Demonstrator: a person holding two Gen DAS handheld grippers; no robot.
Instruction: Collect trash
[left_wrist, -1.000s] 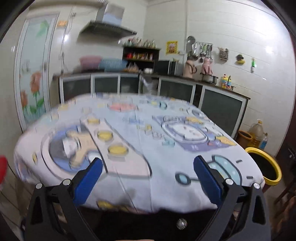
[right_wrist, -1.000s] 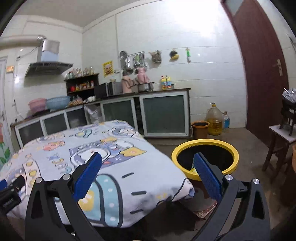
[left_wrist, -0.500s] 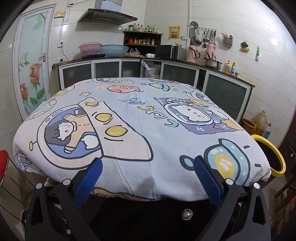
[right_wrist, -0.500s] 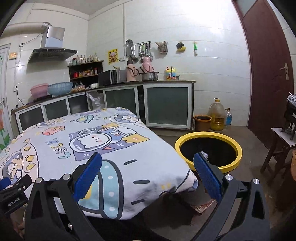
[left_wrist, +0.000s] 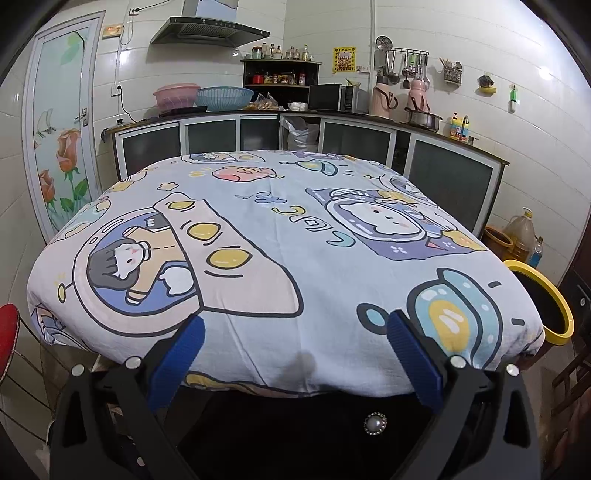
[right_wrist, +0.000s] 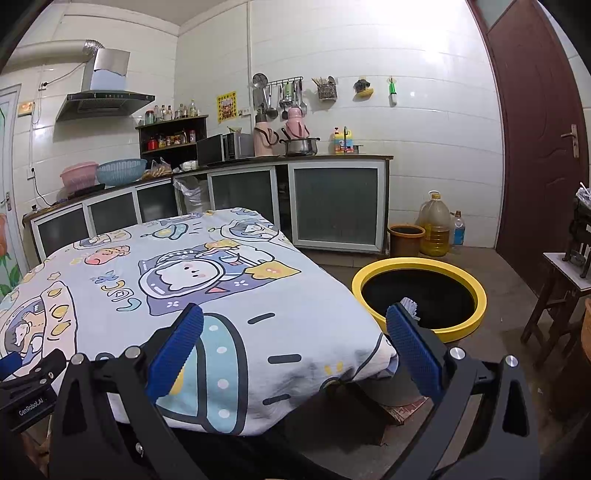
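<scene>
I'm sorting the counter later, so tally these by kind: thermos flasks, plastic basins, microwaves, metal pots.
Thermos flasks: 2
Plastic basins: 2
Microwave: 1
Metal pot: 1
Total: 6

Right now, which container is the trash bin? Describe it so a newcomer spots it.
Start at the big table under the cartoon-print cloth. On the floor off its right corner stands the black round bin with a thick yellow rim. The smaller brown pot and amber oil jug behind it lack that rim.
</scene>
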